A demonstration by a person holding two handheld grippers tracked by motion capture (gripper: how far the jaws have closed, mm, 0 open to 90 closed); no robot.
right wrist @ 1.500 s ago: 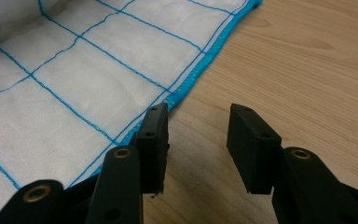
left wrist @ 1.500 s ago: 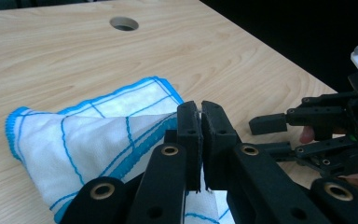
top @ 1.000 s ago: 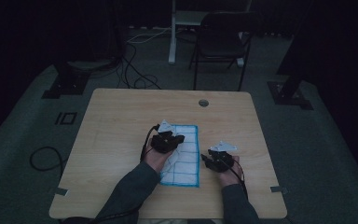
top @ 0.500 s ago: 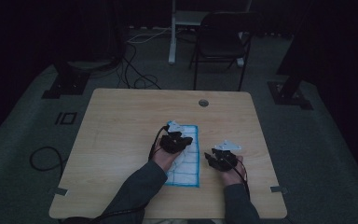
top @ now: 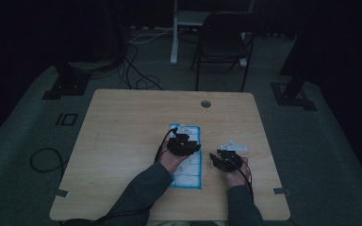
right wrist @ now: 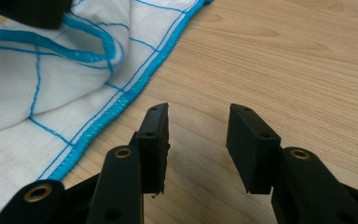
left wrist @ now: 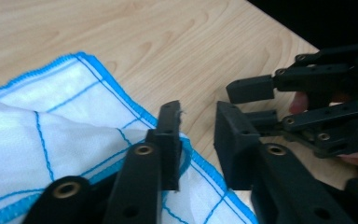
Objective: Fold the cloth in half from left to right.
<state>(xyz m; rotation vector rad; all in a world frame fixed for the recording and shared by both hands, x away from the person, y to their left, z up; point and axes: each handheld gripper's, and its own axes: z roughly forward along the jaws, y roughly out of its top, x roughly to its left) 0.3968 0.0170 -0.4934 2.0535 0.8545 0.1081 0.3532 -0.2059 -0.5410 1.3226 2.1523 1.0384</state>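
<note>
High view: fixed overhead, far, looking forward-down on the light wooden table [top: 122,141]. Gripper views ride low and close behind their black jaws. Both share the blue-edged white checked cloth [left wrist: 51,121] left of the fingertips.

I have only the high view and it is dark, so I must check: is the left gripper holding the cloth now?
Observer: No. The fingers of the left gripper have just been opening; they stand apart, with the blue hem of the cloth beside one finger, not pinched.
Operator: Is the cloth flat there?
Observer: No, a fold bulges up beside the fingers.
Operator: And the right gripper?
Observer: The right gripper is open over bare table, beside the cloth's blue edge, nothing between its fingers.
</note>
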